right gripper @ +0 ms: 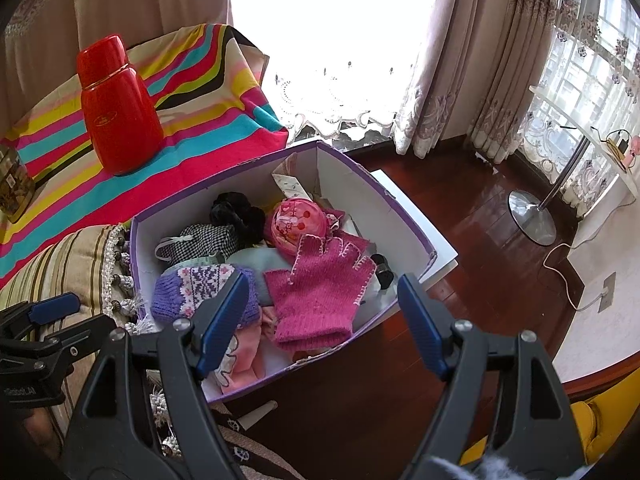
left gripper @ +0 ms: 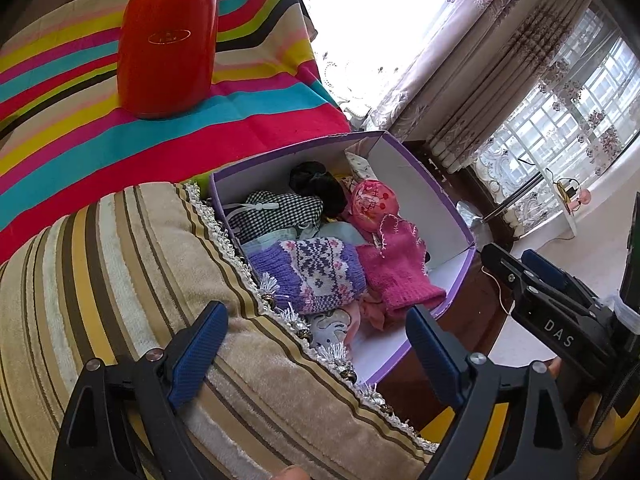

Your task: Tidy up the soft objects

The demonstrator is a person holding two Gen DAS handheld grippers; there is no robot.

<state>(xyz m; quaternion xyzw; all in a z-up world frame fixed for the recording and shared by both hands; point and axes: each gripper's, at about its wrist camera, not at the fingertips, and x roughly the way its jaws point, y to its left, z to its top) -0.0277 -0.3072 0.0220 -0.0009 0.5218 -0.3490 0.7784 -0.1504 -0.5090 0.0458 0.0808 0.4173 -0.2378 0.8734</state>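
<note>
From the left, we saw the striped cushion (right gripper: 52, 264) outside the box (right gripper: 400, 220). Left gripper (left gripper: 316, 344) hung wide apart w/ nothing in it. Purple knit hat (right gripper: 192, 288), pink glove (right gripper: 320, 292) etc. lay inside already, so mostly done, we judged. Right gripper (right gripper: 320, 320) also spread, empty, over the box.
</note>
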